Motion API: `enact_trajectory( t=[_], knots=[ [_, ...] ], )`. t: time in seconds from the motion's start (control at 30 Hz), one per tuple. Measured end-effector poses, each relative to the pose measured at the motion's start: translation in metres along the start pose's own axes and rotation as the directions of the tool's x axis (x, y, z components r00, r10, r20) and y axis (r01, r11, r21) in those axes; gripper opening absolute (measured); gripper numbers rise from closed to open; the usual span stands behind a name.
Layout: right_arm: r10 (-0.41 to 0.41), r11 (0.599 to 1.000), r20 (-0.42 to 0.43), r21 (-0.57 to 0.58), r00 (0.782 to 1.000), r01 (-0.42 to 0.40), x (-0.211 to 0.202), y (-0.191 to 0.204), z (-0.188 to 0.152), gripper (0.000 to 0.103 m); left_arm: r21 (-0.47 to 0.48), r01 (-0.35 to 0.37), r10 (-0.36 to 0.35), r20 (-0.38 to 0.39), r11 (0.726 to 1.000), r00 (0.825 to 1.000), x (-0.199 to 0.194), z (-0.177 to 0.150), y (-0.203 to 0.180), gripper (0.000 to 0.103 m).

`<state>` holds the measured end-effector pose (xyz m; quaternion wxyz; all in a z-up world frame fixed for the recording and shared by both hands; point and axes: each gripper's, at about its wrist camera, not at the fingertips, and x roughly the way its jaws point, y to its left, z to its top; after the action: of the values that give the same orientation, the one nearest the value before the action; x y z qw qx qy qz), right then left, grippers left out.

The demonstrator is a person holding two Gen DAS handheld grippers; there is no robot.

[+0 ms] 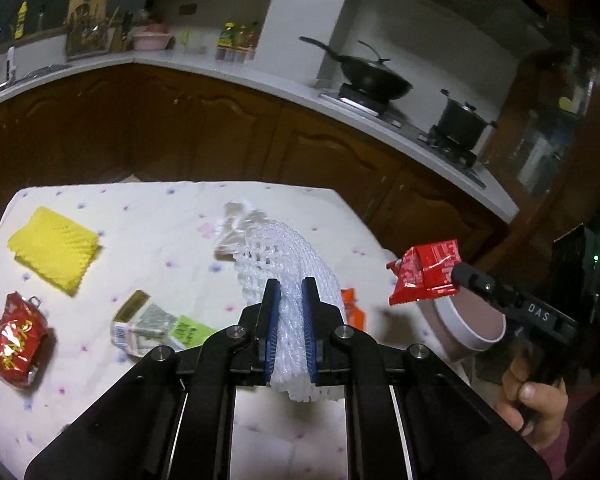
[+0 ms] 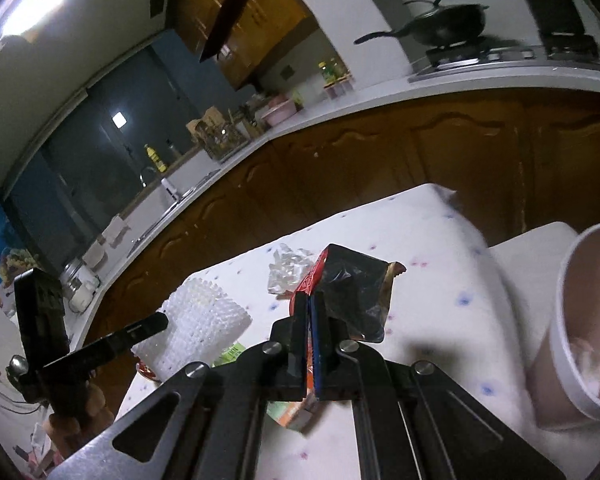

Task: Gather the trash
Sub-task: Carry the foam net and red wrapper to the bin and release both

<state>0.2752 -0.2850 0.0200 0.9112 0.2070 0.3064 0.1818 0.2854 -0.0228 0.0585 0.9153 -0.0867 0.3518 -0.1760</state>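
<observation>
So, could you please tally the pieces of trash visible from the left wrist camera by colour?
Red: 2, crushed can, wrapper in the right hand-held gripper
Yellow: 1, foam net
White: 1, foam net in the left hand-held gripper
Orange: 1, packet
Mixed print: 1, carton
Clear: 1, plastic wrap
Total: 7

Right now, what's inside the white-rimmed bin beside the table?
The bin shows a pinkish inner wall and something pale near the bottom; its floor is cut off from view.

Foam sleeve (image 1: 54,249), crushed can (image 1: 16,340) on table (image 1: 160,216); bin (image 1: 466,320) right.
</observation>
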Motion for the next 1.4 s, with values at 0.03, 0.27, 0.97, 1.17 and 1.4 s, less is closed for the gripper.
enact_trajectory(
  t=[0.03, 0.27, 0.97, 1.17, 1.4],
  knots=[
    [-0.005, 1.0, 0.005, 0.003, 1.0, 0.005, -0.006, -0.003, -0.001, 0.001, 0.003, 0.007, -0.007, 0.002, 1.0, 1.0, -0.001, -0.001, -0.004, 0.01],
    [-0.055, 0.998, 0.042, 0.033, 0.998, 0.053, -0.046, -0.023, -0.009, 0.001, 0.017, 0.096, -0.095, -0.009, 0.995, 0.995, 0.004, -0.009, -0.042, 0.01],
    [-0.23, 0.967, 0.144, 0.143, 0.962, 0.21, -0.147, -0.095, -0.024, 0.001, 0.076, 0.259, -0.254, -0.062, 0.963, 0.965, 0.028, -0.02, -0.148, 0.01],
    [-0.261, 0.955, 0.159, 0.186, 0.952, 0.231, -0.166, -0.125, -0.023, 0.001, 0.109, 0.295, -0.287, -0.084, 0.949, 0.954, 0.05, -0.016, -0.185, 0.01],
    [-0.276, 0.948, 0.15, 0.207, 0.949, 0.243, -0.165, -0.151, -0.017, 0.001, 0.13, 0.327, -0.312, -0.123, 0.936, 0.942, 0.092, -0.006, -0.229, 0.01]
  ],
)
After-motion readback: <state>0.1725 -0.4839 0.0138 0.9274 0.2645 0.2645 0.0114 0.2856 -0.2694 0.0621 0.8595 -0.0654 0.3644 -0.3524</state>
